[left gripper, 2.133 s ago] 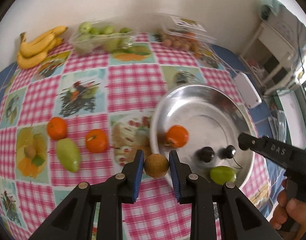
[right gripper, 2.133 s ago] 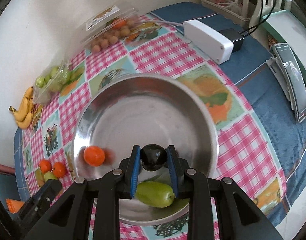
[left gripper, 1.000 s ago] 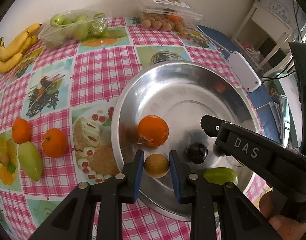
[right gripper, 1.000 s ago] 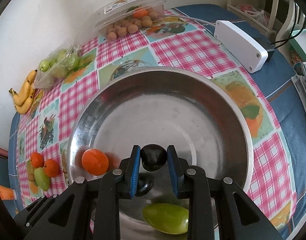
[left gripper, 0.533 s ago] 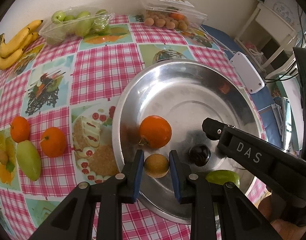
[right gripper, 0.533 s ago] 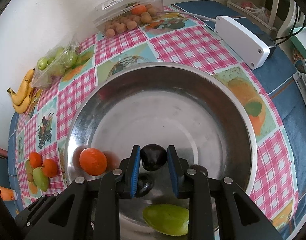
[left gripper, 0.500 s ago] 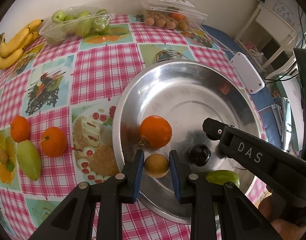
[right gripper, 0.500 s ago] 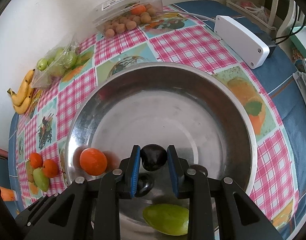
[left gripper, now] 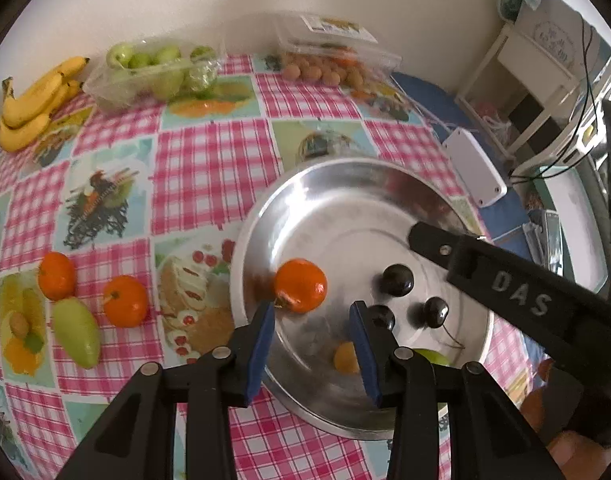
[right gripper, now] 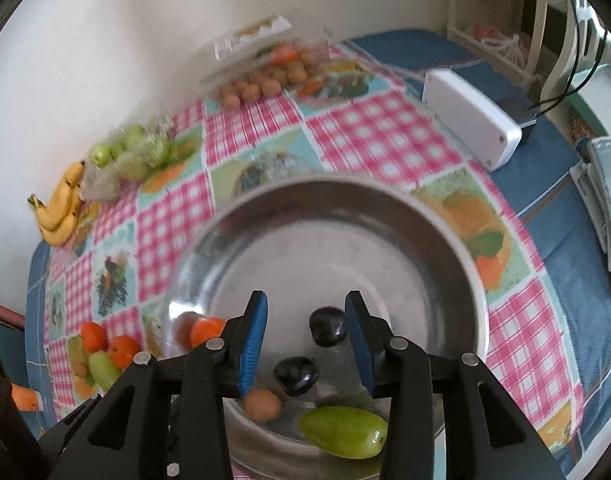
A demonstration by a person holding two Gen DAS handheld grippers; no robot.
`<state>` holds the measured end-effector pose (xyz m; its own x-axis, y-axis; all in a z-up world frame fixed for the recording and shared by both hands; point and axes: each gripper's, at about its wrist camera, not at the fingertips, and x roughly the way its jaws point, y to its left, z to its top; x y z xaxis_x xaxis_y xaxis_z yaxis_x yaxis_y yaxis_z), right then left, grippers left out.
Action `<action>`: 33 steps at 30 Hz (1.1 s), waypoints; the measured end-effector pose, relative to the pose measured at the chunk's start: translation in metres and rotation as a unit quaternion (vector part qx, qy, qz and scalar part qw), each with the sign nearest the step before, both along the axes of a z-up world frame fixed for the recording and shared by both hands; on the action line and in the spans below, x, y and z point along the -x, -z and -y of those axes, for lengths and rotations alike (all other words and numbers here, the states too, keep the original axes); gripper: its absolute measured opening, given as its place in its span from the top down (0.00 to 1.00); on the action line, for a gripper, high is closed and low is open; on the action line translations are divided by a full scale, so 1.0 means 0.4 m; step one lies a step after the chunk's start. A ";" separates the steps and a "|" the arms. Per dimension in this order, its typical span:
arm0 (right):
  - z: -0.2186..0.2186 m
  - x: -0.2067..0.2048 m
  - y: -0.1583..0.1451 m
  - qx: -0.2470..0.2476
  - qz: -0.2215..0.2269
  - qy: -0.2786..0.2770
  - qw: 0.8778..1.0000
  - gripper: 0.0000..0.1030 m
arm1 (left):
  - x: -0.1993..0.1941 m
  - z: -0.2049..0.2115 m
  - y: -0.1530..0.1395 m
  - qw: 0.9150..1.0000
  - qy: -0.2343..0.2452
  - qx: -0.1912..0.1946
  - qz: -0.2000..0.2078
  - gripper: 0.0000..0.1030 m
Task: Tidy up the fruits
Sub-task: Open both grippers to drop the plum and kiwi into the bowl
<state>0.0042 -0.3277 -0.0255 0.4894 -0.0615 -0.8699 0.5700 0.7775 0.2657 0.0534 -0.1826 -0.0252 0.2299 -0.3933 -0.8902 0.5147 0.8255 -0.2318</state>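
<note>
A steel bowl (left gripper: 305, 200) sits on the desk (left gripper: 209, 160), which is covered with a pink checked cloth. The left hand-held gripper (left gripper: 311, 320) hangs over the bowl's near side, its jaws opening with nothing pinched between them; a small brown fruit (left gripper: 345, 357) lies in the bowl just beside its right finger. The right hand-held gripper (right gripper: 305, 324) is likewise opening over the bowl, and a dark plum (right gripper: 327, 326) lies between its fingers, free of the pads. A second dark fruit (right gripper: 296, 376), an orange (left gripper: 301, 285) and a green mango (right gripper: 345, 431) also rest in the bowl. In the left wrist view the right tool's black arm crosses over the bowl's right edge, hiding part of it. Left of the bowl, on the cloth, lie two more oranges (left gripper: 125, 301) and another green mango (left gripper: 76, 338). At the far edge are bananas (left gripper: 33, 104), a bag of green fruit (left gripper: 153, 72) and a clear box of small brown fruit (left gripper: 329, 60). A white adapter (left gripper: 474, 172) lies to the bowl's right.
</note>
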 end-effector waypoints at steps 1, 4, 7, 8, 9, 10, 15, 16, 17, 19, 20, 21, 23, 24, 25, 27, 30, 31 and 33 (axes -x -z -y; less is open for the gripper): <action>0.000 0.003 -0.010 0.002 0.002 0.002 1.000 0.60 | -0.004 -0.009 -0.008 1.000 -0.007 0.001 0.000 0.57; 0.003 0.013 -0.034 0.004 0.003 0.006 1.000 0.60 | -0.016 -0.033 -0.022 1.000 -0.026 -0.011 0.014 0.57; -0.001 0.021 -0.045 0.003 0.001 0.005 1.000 0.60 | -0.031 -0.069 -0.032 0.998 -0.054 -0.022 0.023 0.57; -0.002 0.022 -0.046 0.000 0.001 0.004 1.000 0.60 | -0.037 -0.081 -0.035 0.997 -0.063 -0.026 0.028 0.57; -0.004 0.021 -0.045 -0.002 -0.001 0.002 1.000 0.60 | -0.044 -0.092 -0.039 0.996 -0.070 -0.031 0.033 0.57; -0.009 0.022 -0.043 -0.005 -0.006 0.000 1.000 0.60 | -0.052 -0.109 -0.044 0.995 -0.080 -0.036 0.039 0.57; -0.028 0.027 -0.031 -0.008 -0.024 -0.009 1.000 0.60 | -0.079 -0.164 -0.047 0.991 -0.113 -0.054 0.047 0.57; -0.033 0.026 -0.028 -0.008 -0.026 -0.012 1.000 0.60 | -0.085 -0.179 -0.048 0.990 -0.120 -0.055 0.045 0.57; -0.038 0.025 -0.027 -0.007 -0.030 -0.016 0.999 0.60 | -0.089 -0.188 -0.046 0.990 -0.125 -0.054 0.042 0.57; -0.044 0.026 -0.027 -0.004 -0.034 -0.020 0.999 0.60 | -0.095 -0.207 -0.044 0.989 -0.135 -0.050 0.036 0.57; -0.048 0.026 -0.028 -0.002 -0.036 -0.022 0.999 0.60 | -0.098 -0.214 -0.043 0.988 -0.140 -0.050 0.034 0.57; -0.051 0.027 -0.030 -0.002 -0.037 -0.024 0.999 0.60 | -0.099 -0.220 -0.043 0.988 -0.143 -0.050 0.032 0.57; -0.056 0.028 -0.032 0.000 -0.040 -0.026 0.999 0.60 | -0.102 -0.229 -0.039 0.987 -0.148 -0.049 0.028 0.57; -0.058 0.028 -0.033 0.001 -0.041 -0.027 0.999 0.60 | -0.103 -0.232 -0.037 0.987 -0.150 -0.049 0.027 0.57; -0.061 0.029 -0.034 0.002 -0.043 -0.029 0.999 0.60 | -0.103 -0.234 -0.036 0.987 -0.152 -0.049 0.025 0.57; -0.064 0.028 -0.033 0.002 -0.045 -0.030 0.999 0.60 | -0.102 -0.233 -0.035 0.987 -0.152 -0.049 0.023 0.57; -0.066 0.026 -0.029 0.001 -0.049 -0.032 0.998 0.60 | -0.100 -0.231 -0.031 0.987 -0.151 -0.051 0.021 0.57; -0.067 0.024 -0.026 0.000 -0.050 -0.032 0.998 0.60 | -0.098 -0.229 -0.030 0.987 -0.150 -0.052 0.020 0.57; -0.066 0.021 -0.021 -0.002 -0.053 -0.032 0.998 0.60 | -0.098 -0.228 -0.025 0.987 -0.149 -0.055 0.018 0.55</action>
<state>-0.0042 -0.3011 -0.0173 0.3966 -0.0294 -0.9175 0.5438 0.8128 0.2090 0.0924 -0.0915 -0.0153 0.3521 -0.2047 -0.9133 0.2517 0.9606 -0.1182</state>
